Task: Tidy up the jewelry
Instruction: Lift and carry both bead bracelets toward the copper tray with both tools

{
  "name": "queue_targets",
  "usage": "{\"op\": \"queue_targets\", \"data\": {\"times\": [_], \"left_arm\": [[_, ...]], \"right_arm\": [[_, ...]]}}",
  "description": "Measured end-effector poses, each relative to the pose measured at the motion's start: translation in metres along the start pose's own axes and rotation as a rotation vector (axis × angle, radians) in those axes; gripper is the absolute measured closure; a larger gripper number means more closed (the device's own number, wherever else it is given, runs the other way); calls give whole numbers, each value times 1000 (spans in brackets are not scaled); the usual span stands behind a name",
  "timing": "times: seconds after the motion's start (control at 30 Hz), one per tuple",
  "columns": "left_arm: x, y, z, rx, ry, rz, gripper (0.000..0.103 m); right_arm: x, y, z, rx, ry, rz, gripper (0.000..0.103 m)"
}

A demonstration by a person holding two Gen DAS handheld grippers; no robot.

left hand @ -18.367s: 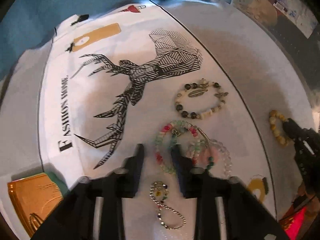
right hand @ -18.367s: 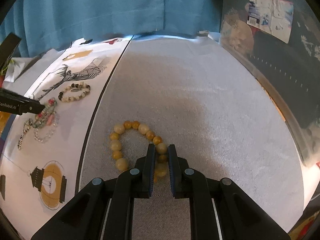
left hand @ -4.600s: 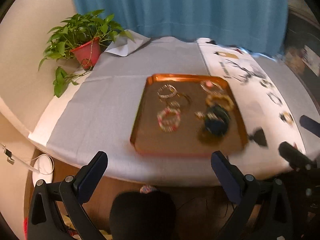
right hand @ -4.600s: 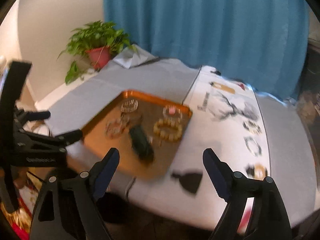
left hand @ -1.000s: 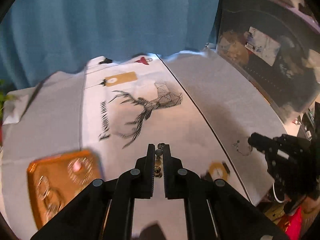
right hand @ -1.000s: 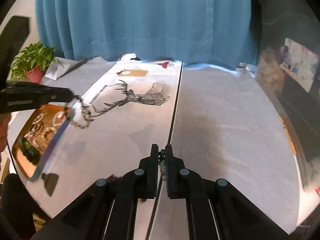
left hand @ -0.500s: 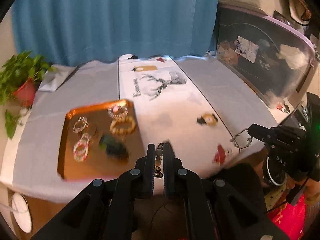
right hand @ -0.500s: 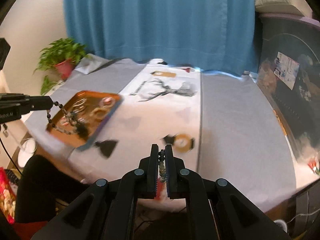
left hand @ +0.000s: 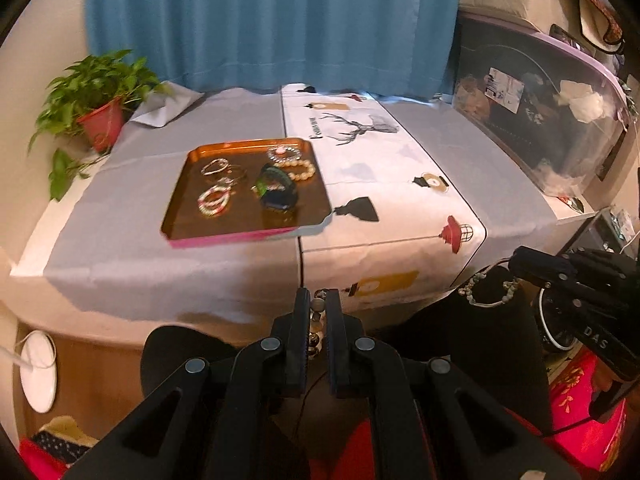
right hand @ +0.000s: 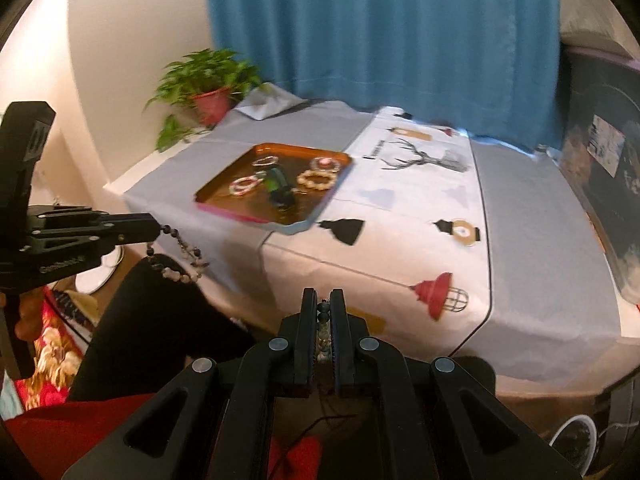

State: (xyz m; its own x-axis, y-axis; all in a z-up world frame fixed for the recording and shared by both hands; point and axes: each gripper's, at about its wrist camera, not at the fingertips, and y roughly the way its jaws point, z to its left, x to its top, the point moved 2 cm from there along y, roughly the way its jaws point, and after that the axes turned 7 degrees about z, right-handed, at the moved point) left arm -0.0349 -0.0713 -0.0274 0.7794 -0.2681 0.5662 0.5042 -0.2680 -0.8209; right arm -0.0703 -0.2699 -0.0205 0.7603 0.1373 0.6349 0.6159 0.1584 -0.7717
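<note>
Nearly done: last two bracelets in the air, short of the tray

Left gripper (left hand: 318, 308) pinches a dark bead bracelet (right hand: 178, 254), right gripper (right hand: 323, 310) pinches a pale bracelet (left hand: 486, 290); tray (left hand: 180, 204) already holds several; both need dropping in

Near edge of bench (left hand: 240, 280): we saw it bare, cloth hanging over it, with nothing standing between us and the tray.
Tray (left hand: 176, 216): it sat left of centre, crowded with bracelets and a dark bundle (left hand: 278, 190); only its near strip lay free.
White runner (left hand: 400, 184): we found it flat and bare, open room from the front edge to the curtain.
Grey cloth right of the runner (right hand: 532, 240): bare as well.
Potted plant (left hand: 96, 116): it blocked the far left corner.
Domed clear case (left hand: 552, 128): it walled the right side.
Curtain (right hand: 380, 40): it closed off the back.
</note>
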Motion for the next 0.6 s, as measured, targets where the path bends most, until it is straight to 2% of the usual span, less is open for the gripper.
{"op": "queue_targets", "data": {"times": [0.2, 0.6], "left_arm": [[-15, -11, 2, 3, -9, -5, 98], [-20, -17, 15, 9, -41, -13, 98]], "right_arm": [[-12, -10, 27, 26, -39, 2, 96], [-13, -3, 49, 53, -89, 23, 96]]}}
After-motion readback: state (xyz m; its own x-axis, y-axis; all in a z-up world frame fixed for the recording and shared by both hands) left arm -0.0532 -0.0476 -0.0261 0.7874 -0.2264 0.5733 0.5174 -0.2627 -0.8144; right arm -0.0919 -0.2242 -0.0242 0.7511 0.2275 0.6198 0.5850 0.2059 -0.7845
